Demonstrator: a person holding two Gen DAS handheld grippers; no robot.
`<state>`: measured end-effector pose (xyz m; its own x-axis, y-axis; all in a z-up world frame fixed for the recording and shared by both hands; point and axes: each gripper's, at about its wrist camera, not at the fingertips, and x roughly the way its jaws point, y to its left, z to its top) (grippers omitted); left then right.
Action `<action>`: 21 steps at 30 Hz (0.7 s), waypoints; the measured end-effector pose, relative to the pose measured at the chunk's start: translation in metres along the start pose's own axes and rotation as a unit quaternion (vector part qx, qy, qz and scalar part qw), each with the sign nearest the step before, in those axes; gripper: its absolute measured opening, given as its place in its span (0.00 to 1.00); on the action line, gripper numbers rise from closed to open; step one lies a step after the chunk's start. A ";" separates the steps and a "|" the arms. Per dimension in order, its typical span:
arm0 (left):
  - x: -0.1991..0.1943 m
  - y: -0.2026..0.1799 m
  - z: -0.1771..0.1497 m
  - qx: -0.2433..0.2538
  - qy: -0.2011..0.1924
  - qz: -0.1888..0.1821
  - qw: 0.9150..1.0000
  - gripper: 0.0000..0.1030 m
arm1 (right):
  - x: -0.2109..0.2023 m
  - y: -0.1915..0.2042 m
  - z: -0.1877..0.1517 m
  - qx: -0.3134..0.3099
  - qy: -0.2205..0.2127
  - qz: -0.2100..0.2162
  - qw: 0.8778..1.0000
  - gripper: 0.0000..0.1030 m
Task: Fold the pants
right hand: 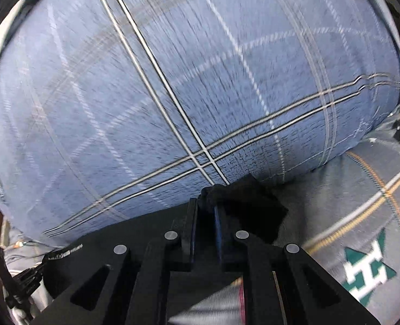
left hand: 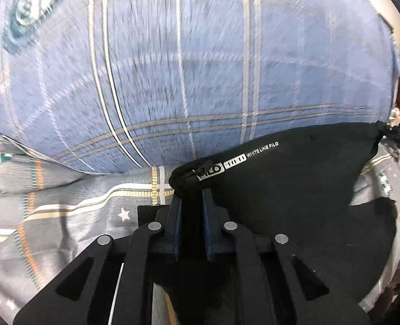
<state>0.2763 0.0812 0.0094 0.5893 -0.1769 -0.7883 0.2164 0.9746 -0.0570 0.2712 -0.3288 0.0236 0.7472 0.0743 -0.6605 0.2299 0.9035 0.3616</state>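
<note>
The black pants (left hand: pixel 294 168) hang stretched between the two tools, above a grey patterned bedsheet (left hand: pixel 64 211) and close in front of a big blue checked pillow (left hand: pixel 186 67). The left hand-held gripper (left hand: pixel 191 197) is closed on one end of the upper edge, near the white printed label (left hand: pixel 237 158). The right hand-held gripper (right hand: pixel 204 205) is closed on the other end, where a small bunch of black cloth sticks out past the fingers. Both views are blurred, so the hands seem to be moving.

I judge that the step in hand is to carry the held edge over and lay it down for a fold. To do it well, both hands should travel at the same height and the same speed, so the edge stays straight and taut. The cloth should not drag against the pillow, because this can pull wrinkles into it. It is better to lower the pants onto the bedsheet first, and to let go only when the cloth lies flat. How much is already folded I cannot tell.
</note>
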 end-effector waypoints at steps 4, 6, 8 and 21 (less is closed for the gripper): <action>-0.054 -0.013 -0.027 0.020 -0.044 -0.004 0.999 0.10 | -0.045 -0.011 -0.010 0.003 -0.013 0.015 1.000 0.10; -0.075 -0.024 -0.039 0.030 -0.063 -0.006 0.998 0.10 | -0.069 -0.026 -0.027 0.016 -0.018 0.025 0.999 0.10; -0.087 -0.023 -0.055 0.042 -0.080 -0.010 0.996 0.09 | -0.097 -0.051 -0.047 0.034 -0.021 0.035 0.999 0.10; -0.110 -0.033 -0.212 0.061 -0.024 0.018 0.998 0.05 | -0.138 -0.164 -0.216 0.118 0.057 0.014 0.991 0.15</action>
<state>0.0391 0.0979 -0.0318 0.6342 -0.1505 -0.7584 0.2854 0.9572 0.0487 -0.0040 -0.3957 -0.0870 0.6823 0.1574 -0.7139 0.3599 0.7777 0.5154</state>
